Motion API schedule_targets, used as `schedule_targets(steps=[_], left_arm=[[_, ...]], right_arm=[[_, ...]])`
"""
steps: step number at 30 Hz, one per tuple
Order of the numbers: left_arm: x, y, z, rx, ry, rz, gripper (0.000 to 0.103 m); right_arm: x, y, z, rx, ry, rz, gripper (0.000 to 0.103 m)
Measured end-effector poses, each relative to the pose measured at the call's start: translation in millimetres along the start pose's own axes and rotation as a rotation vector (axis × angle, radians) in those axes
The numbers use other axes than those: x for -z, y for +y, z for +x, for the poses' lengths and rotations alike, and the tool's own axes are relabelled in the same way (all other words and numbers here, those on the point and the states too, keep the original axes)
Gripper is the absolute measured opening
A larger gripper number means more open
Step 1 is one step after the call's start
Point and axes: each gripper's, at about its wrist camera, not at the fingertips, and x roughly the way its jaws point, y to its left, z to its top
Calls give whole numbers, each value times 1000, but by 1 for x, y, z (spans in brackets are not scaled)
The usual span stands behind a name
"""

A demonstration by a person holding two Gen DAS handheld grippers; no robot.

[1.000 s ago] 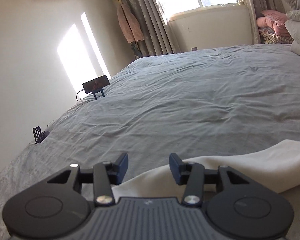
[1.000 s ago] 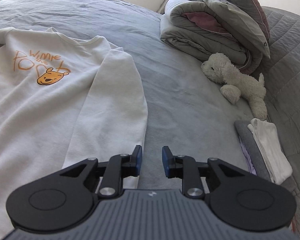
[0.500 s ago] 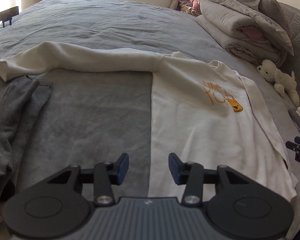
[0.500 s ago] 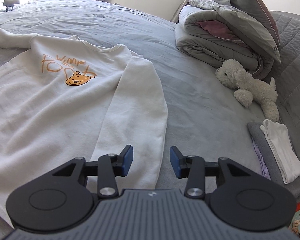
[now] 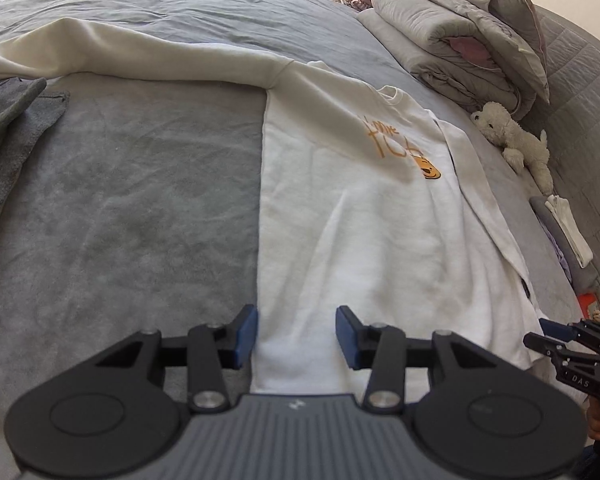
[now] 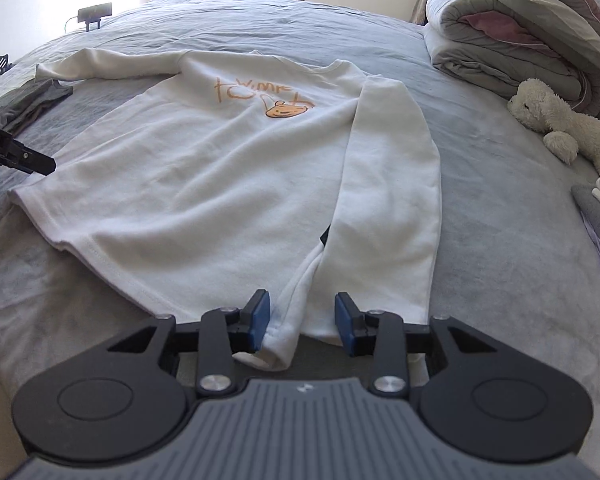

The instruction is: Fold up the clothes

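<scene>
**White sweatshirt flat on the bed, both tongs open at its lower edge**

The bed [image 6: 500, 208], covered with a grey sheet, fills both views and carries everything. Far ahead of the right tongs and to their right lies a folded grey duvet [image 6: 512, 36], rolled in a thick pile.

The white sweatshirt [image 6: 204, 184] lies spread on the bed with the front up, directly ahead of both tongs. It has an orange print with a bear face [image 6: 286, 110] on the chest. One sleeve [image 6: 388, 184] is folded down along the body and ends just in front of the right tongs. The other sleeve [image 5: 132, 52] stretches out sideways, far ahead of the left tongs and to their left.

A dark grey garment [image 5: 8, 128] lies crumpled to the left of the left tongs, near the end of the outstretched sleeve. A white plush toy [image 6: 564, 128] lies ahead and to the right of the right tongs, just below the duvet.

The left tongs [image 5: 296, 338] are wide open and hold nothing; the side edge of the sweatshirt near the hem lies between the fingers. The right tongs [image 6: 302, 322] are also wide open and empty, with the cuff of the folded sleeve and the hem corner between their fingers.
</scene>
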Motion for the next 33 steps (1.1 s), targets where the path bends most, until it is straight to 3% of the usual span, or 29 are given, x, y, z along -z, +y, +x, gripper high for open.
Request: schedule_targets(steps=[1,3,4,9,14,17,21,23,24,26,28,33], left_arm=[[0,-1,1,-6,0,0,40],[1,-2,2,-17,1,-1,11],[1,0,3,-16,2,-14,6],[-8,8,-26,34,-72,-87,5],[-11,7,-74,63,-172,-61,5],[-5,6,-72,50,-143,-37,5],[5,-1,-44,3,-25,58,6],[4,2,-43,-46,-32,72,7],[1,6,-47,-61,-53,65,12],[-4,14,-54,-82,-95,46,22],[-8,20,-57,-95,-119,33,29],[-7,20,-46,-113,-101,25,31]], right_arm=[[3,1,-1,-9,5,4,28],[9,4,-3,-26,15,12,19],[12,5,-4,-35,20,16,11],[15,-4,-23,-69,-18,94,8],[11,-26,-67,-227,-109,204,8],[16,-16,-66,-229,-71,150,8],[26,3,-40,-135,26,4,11],[29,9,-31,-91,54,-50,33],[29,6,-33,-70,34,-50,39],[28,-2,-38,-28,-9,-50,61],[27,-7,-41,3,-35,-59,61],[28,2,-32,22,-14,-127,61]])
